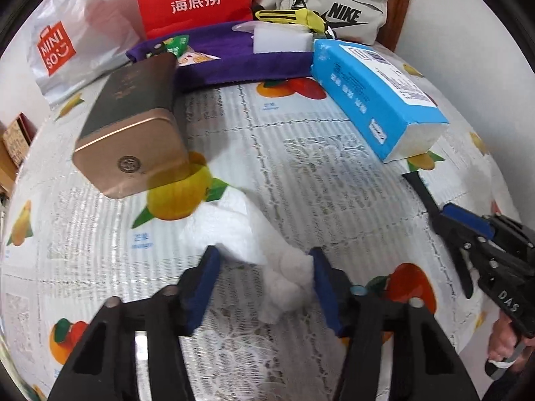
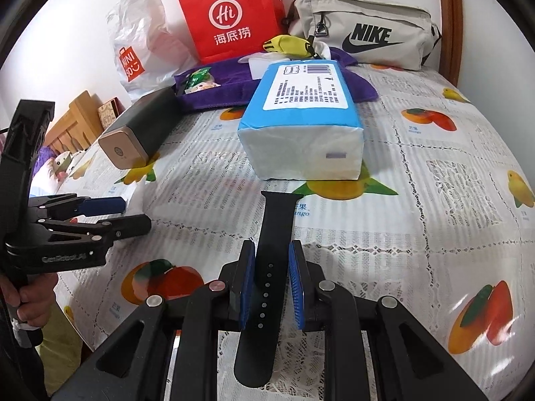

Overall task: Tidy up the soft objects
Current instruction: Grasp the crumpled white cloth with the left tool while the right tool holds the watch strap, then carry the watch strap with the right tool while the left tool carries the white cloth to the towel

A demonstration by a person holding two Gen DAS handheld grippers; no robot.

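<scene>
A crumpled white tissue [image 1: 281,274] lies on the fruit-print tablecloth [image 1: 301,173], between the blue pads of my left gripper [image 1: 264,284]. The tissue touches the right-hand pad, while a gap shows beside the left-hand one, so the jaws stand open around it. My right gripper [image 2: 271,267] is shut on a black watch strap [image 2: 274,227] with a row of holes, which sticks out forward past the pads. In the left wrist view the right gripper [image 1: 444,214] and strap [image 1: 418,190] come in from the right. The left gripper [image 2: 133,215] shows at the left of the right wrist view.
A blue tissue pack [image 2: 301,117] lies in the middle. A gold-capped dark box [image 1: 130,127] lies to the left. A purple cloth [image 1: 234,63] at the back carries a white block [image 1: 281,38] and snack packets. Behind stand a red paper bag [image 2: 230,13], a Miniso bag [image 1: 63,46] and a Nike pouch [image 2: 367,30].
</scene>
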